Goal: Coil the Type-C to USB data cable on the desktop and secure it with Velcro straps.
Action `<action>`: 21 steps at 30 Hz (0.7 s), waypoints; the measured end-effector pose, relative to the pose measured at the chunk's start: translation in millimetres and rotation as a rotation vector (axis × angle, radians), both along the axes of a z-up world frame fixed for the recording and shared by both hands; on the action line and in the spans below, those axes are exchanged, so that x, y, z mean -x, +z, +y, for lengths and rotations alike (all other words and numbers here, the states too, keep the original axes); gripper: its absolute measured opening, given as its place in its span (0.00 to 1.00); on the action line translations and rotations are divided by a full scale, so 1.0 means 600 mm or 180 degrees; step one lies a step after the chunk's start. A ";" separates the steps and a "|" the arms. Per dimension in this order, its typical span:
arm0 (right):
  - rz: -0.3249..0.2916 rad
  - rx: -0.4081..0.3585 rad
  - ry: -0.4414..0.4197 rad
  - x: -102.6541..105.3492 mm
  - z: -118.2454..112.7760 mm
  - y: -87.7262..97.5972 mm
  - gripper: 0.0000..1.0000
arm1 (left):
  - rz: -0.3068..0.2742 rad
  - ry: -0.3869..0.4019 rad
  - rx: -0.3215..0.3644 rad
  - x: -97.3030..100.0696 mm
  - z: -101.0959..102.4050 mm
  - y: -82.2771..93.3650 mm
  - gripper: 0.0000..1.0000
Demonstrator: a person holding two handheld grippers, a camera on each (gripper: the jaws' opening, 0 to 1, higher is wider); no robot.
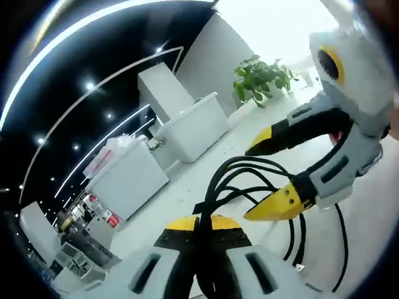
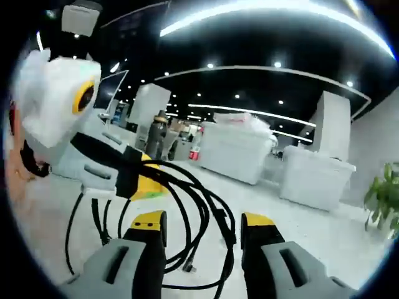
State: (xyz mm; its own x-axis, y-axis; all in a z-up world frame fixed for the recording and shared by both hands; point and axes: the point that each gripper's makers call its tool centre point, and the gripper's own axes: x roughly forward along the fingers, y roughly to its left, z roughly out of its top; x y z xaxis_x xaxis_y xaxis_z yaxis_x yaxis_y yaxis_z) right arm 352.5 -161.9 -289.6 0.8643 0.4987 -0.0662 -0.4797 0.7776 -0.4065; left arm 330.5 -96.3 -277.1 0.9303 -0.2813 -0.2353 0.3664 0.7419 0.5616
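Note:
The black data cable (image 1: 240, 167) is gathered into several loops held above the white desktop (image 1: 206, 168). My left gripper (image 1: 201, 225) is shut on the bundle where the strands come together, its yellow tips pressed against the cable. The right gripper (image 1: 268, 177) enters from the right, open, with one yellow tip above the loops and one below. In the right gripper view, the cable (image 2: 198, 200) passes between the spread jaws of my right gripper (image 2: 204, 224), and a cable end hangs down low. The left gripper (image 2: 146, 182) grips the loops from the left.
White counters (image 1: 193, 124) and a white block (image 1: 128, 174) stand behind the work area, with a potted plant (image 1: 259, 78) farther back. The right gripper view has white counters (image 2: 237, 152), a plant (image 2: 383, 196) at the right edge and people (image 2: 161, 134) in the distance.

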 end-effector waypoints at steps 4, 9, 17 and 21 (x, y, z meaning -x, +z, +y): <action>0.0201 -0.0288 0.0025 -0.012 0.008 -0.008 0.60 | -0.0053 -0.0079 -0.0047 0.003 -0.012 0.004 0.07; 0.0338 -0.0544 0.0012 -0.028 0.002 -0.001 0.33 | -0.0100 -0.0214 -0.0006 0.010 -0.030 0.009 0.07; 0.0198 -0.0018 0.0242 -0.031 0.019 0.011 0.07 | -0.0127 -0.0359 0.0394 0.010 -0.031 0.030 0.08; -0.0171 0.0307 0.0207 -0.026 0.020 0.031 0.05 | -0.0146 -0.0266 0.0161 -0.004 -0.020 0.010 0.12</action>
State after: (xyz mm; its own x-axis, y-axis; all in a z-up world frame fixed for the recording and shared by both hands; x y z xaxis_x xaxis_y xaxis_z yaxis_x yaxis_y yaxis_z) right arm 368.1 -149.6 -271.0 0.8340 0.5472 -0.0709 -0.5033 0.7017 -0.5044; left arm 333.2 -108.4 -271.0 0.9126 -0.3689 -0.1764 0.4029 0.7376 0.5419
